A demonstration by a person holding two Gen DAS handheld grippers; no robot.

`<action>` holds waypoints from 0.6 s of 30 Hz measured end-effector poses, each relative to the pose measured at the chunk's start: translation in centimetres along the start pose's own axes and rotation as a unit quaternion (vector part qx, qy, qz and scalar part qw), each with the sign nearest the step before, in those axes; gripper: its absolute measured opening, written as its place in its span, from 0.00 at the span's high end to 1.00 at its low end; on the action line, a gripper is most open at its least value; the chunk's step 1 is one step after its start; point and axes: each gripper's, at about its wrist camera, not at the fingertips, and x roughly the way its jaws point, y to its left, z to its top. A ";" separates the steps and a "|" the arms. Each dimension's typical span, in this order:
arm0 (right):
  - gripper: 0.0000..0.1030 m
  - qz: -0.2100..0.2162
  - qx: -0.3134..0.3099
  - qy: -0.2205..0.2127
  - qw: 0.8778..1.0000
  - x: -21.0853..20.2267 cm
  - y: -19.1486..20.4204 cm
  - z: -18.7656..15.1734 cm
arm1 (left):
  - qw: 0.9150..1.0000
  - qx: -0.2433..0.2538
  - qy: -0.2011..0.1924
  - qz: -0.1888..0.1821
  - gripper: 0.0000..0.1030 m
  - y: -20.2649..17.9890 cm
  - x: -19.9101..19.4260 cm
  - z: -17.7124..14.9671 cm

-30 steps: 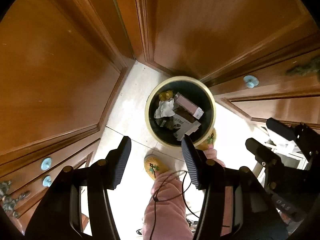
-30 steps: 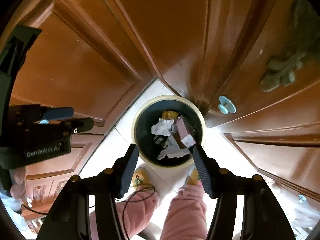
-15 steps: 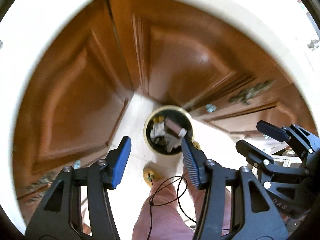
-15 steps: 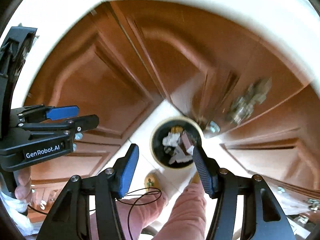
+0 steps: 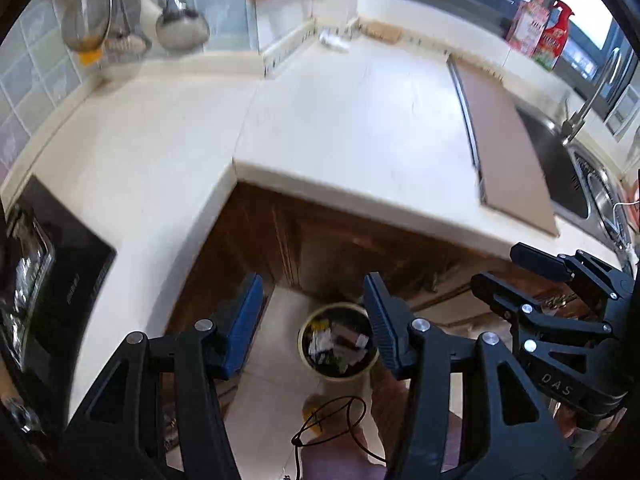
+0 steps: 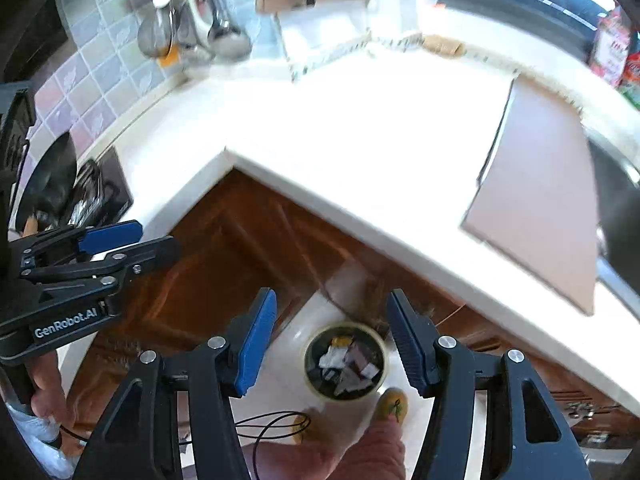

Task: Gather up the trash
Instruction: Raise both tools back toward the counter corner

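A round bin (image 5: 340, 376) with a pale rim stands on the floor far below, in the corner of the wooden cabinets. Crumpled paper and small boxes (image 5: 334, 344) fill it. My left gripper (image 5: 312, 320) hangs high over it, open, with nothing between its blue pads. In the right wrist view the same bin (image 6: 346, 396) with its trash (image 6: 348, 360) shows through the gap of my right gripper (image 6: 334, 340), also open and holding nothing. Each gripper appears in the other's view: the right gripper (image 5: 500, 266) at right, the left gripper (image 6: 154, 236) at left.
A white L-shaped worktop (image 5: 360, 120) spreads ahead, with a brown cutting board (image 5: 504, 140), a sink (image 5: 568, 176), a black stove (image 5: 48, 280), hanging ladles (image 5: 176, 20), red bottles (image 5: 536, 28) and a small white object (image 5: 334, 40) at the back. Pink trouser legs (image 6: 376, 448) and a yellow slipper (image 6: 394, 402) stand by the bin.
Both grippers have risen a long way from just over the bin to above the worktop and tilted up; the bin has shrunk in view. Jaws stayed as wide as before.
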 end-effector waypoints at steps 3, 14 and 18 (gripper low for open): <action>0.44 -0.015 0.009 -0.017 1.000 -1.9 -0.4 1.7 | 1.000 0.010 -0.019 0.002 0.52 -0.3 -0.7 1.5; 0.40 -0.034 0.014 -0.095 0.995 -8.6 -4.3 11.1 | 0.996 0.006 -0.084 0.022 0.48 -0.9 -4.4 9.8; 0.40 -0.022 0.011 -0.107 0.994 -9.5 -7.1 16.1 | 0.995 -0.002 -0.096 0.041 0.47 -2.2 -4.1 13.6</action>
